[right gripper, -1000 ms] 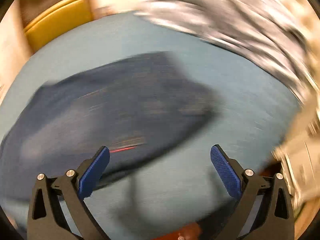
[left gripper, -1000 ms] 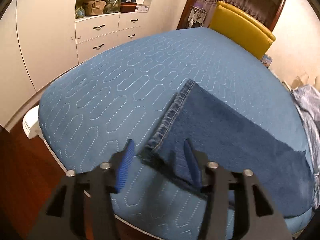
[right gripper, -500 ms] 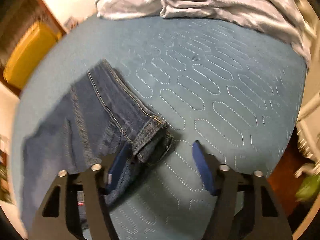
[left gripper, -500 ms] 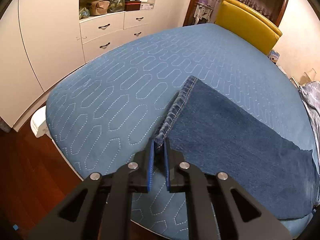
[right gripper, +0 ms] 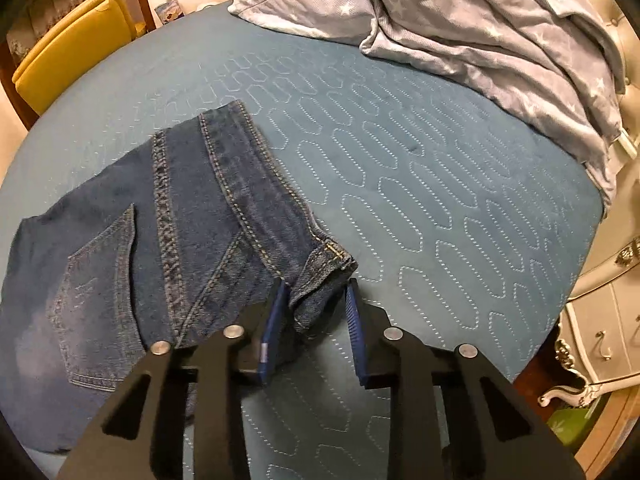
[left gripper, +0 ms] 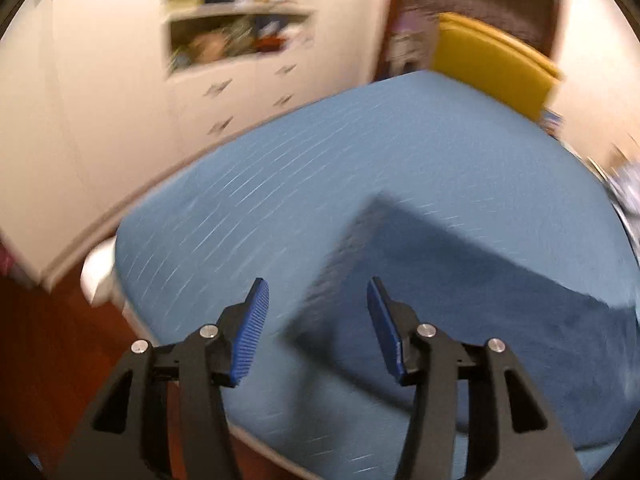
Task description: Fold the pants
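Blue denim pants (right gripper: 168, 248) lie flat on the blue quilted bed (right gripper: 420, 208), waistband end toward the right gripper, back pocket showing. The leg end shows blurred in the left wrist view (left gripper: 460, 280). My left gripper (left gripper: 316, 312) is open and empty above the leg hem, with the hem corner between the fingers' line of sight. My right gripper (right gripper: 316, 312) is partly open, its blue pads either side of the waistband corner (right gripper: 324, 276), not clamped on it.
A rumpled grey star-print blanket (right gripper: 460, 20) lies at the bed's far right. A yellow headboard (right gripper: 72, 48) stands at the far end. White wardrobe and drawers (left gripper: 140, 80) stand left of the bed; an ornate white nightstand (right gripper: 600, 320) at right. Wooden floor (left gripper: 48, 340) borders the bed edge.
My left gripper, shut on the leg hem half a second ago, has opened and pulled back, moving fast. My right gripper has narrowed around the waistband corner.
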A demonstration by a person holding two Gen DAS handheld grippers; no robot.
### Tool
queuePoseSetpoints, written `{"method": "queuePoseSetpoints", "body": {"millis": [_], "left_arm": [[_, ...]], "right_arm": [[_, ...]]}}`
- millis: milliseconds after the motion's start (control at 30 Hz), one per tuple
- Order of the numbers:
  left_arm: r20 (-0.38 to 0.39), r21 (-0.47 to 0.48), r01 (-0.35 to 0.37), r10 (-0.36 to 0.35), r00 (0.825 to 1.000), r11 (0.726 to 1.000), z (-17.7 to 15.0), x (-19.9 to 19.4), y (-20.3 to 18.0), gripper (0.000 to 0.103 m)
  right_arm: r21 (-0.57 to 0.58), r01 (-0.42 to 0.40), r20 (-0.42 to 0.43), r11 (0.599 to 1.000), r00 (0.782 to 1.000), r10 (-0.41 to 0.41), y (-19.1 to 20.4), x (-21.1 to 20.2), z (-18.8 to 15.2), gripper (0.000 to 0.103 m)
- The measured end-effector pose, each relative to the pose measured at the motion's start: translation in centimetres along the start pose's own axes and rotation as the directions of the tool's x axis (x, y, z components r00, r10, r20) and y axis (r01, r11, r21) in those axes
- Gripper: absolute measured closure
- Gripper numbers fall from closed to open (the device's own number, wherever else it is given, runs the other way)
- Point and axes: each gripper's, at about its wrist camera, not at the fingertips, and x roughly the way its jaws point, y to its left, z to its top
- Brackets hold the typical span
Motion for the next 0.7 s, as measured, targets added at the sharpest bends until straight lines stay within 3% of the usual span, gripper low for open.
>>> {"method": "queuePoseSetpoints", "body": {"millis": [100, 200, 267, 333, 400, 467, 500, 567, 633, 700], "left_arm": [[0.018, 0.198, 0.072, -0.077, 0.997, 0.978, 0.5, 0.1, -6.5, 0.052], [-0.051, 0.373, 0.150, -0.141, 0.989, 0.916, -0.1, 2.2, -13.5, 0.064], [-0.118, 0.423, 0.219, -0.186, 0.976, 0.879, -0.8, 4.1, -16.5, 0.066], [-0.159, 0.452, 0.228, -0.174, 0.972, 0.862, -1.2, 6.0, -17.9, 0.066], [-0.172, 0.431, 0.181, -0.117, 0.978, 0.884, -0.6, 8.0, -17.0, 0.064], [-0.175, 0.354, 0.171, -0.114, 0.978, 0.920, 0.6, 9.0, -14.8, 0.063], [-0.161, 0.358, 0.123, -0.069, 0.985, 0.926, 1.0, 9.2, -14.3, 0.064], [-0.138, 0.347, 0.061, -0.013, 0.990, 0.936, 1.6, 9.2, -13.7, 0.067], [-0.141, 0.309, 0.074, -0.031, 0.989, 0.948, 1.6, 8.6, -13.9, 0.073], [-0.132, 0.333, 0.111, -0.071, 0.989, 0.936, 1.1, 7.3, -15.9, 0.073]], "right_arm": [[-0.039, 0.034, 0.017, 0.999, 0.999, -0.034, 0.5, -0.2, 0.0, 0.079], [-0.056, 0.060, 0.026, 0.997, 0.998, -0.059, 0.9, -0.3, -0.2, 0.079], [-0.060, 0.069, 0.025, 0.996, 0.997, -0.068, 1.0, -0.2, -0.1, 0.079], [-0.071, 0.076, 0.021, 0.995, 0.997, -0.075, 1.0, -0.7, 0.1, 0.078], [-0.072, 0.067, 0.026, 0.995, 0.998, -0.065, 0.6, -1.9, 0.5, 0.075], [-0.070, 0.097, 0.068, 0.993, 0.993, -0.092, 0.2, -3.6, 0.7, 0.034], [-0.084, 0.124, 0.109, 0.989, 0.987, -0.115, 0.1, -4.8, 1.0, 0.027], [-0.134, 0.120, 0.150, 0.984, 0.984, -0.100, 0.6, -6.2, 1.6, 0.027], [-0.185, 0.075, 0.167, 0.980, 0.985, -0.044, 2.4, -6.9, 2.8, 0.027], [-0.253, -0.005, 0.156, 0.968, 0.987, 0.045, 5.4, -6.3, 3.9, 0.024]]}}
